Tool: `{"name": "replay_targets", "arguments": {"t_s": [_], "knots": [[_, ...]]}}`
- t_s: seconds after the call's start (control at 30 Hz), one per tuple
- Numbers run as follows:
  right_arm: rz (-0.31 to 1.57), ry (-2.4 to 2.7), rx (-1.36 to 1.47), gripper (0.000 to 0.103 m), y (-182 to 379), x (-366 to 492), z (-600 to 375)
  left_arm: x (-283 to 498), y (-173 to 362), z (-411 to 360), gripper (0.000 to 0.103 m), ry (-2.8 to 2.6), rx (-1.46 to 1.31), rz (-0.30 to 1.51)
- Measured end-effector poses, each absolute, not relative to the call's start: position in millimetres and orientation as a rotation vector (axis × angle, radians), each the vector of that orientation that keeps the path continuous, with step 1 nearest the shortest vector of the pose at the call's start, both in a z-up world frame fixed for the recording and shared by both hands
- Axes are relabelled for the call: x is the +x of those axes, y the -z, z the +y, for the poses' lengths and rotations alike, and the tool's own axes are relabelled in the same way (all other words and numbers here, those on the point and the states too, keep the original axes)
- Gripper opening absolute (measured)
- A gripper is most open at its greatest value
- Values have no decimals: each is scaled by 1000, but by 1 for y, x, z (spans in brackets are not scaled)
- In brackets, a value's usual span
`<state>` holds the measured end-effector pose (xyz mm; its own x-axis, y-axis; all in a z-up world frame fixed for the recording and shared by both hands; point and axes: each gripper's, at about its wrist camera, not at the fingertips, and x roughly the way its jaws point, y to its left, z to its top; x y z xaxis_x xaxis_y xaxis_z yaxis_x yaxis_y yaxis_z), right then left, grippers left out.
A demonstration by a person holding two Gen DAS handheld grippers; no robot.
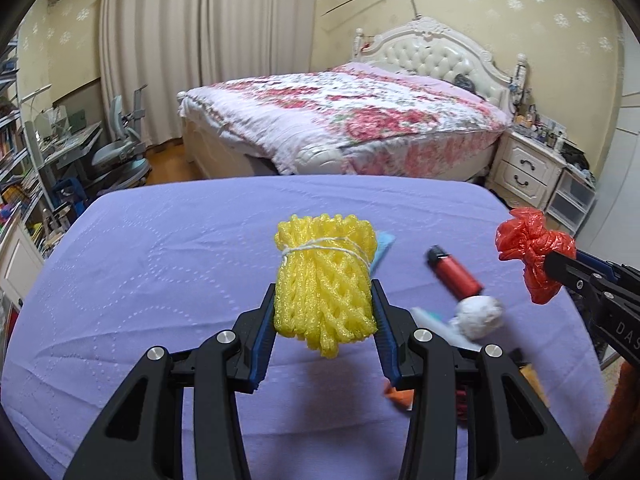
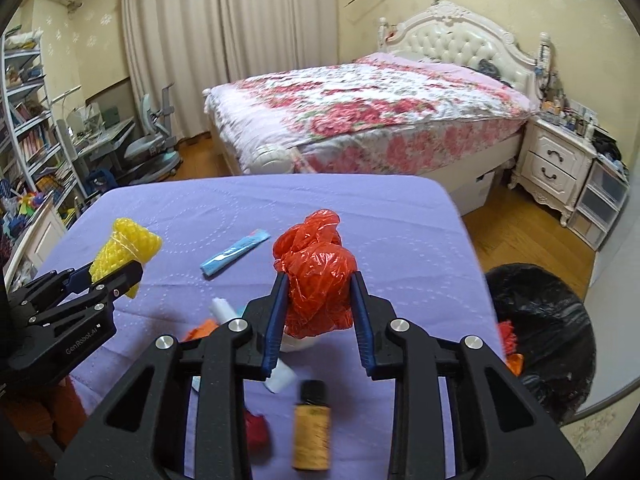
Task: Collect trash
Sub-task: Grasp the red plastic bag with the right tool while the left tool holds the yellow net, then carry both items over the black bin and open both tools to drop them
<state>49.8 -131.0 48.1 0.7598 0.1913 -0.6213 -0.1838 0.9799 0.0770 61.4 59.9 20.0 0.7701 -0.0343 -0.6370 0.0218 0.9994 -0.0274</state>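
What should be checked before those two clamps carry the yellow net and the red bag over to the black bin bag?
1. Left hand-held gripper closed on the yellow foam net: ok.
2. Right hand-held gripper closed on the red plastic bag: ok.
3. Both items lifted off the purple cloth: ok.
4. Black bin bag mouth open: cannot tell.
5. Table cleared: not ok; the blue wrapper, red lighter and paper ball remain.

Beyond the far edge of the purple-covered table (image 2: 360, 208) stands a bed (image 2: 380, 108) under a floral quilt, its white tufted headboard (image 2: 460, 46) against the wall, a white nightstand (image 2: 554, 160) beside it, cream curtains (image 2: 224, 32) behind, bookshelves (image 2: 28, 120) at left
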Motion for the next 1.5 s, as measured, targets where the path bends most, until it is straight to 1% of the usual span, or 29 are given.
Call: {"name": "replay_targets", "arguments": {"t_s": [0.23, 0.47, 0.77, 1.0, 1.5], "knots": [[638, -79, 46, 30, -55, 34, -196, 60, -27, -6, 44, 153, 21, 666], [628, 61, 82, 30, -44, 22, -260, 64, -27, -71, 44, 264, 66, 658], [622, 195, 77, 30, -24, 20, -311, 82, -8, -140, 44, 339, 121, 673], [638, 223, 118, 30, -7, 23, -335, 95, 5, -179, 44, 361, 160, 689], [666, 272, 173, 31, 14, 45, -369, 121, 22, -227, 45, 365, 208, 726]]}}
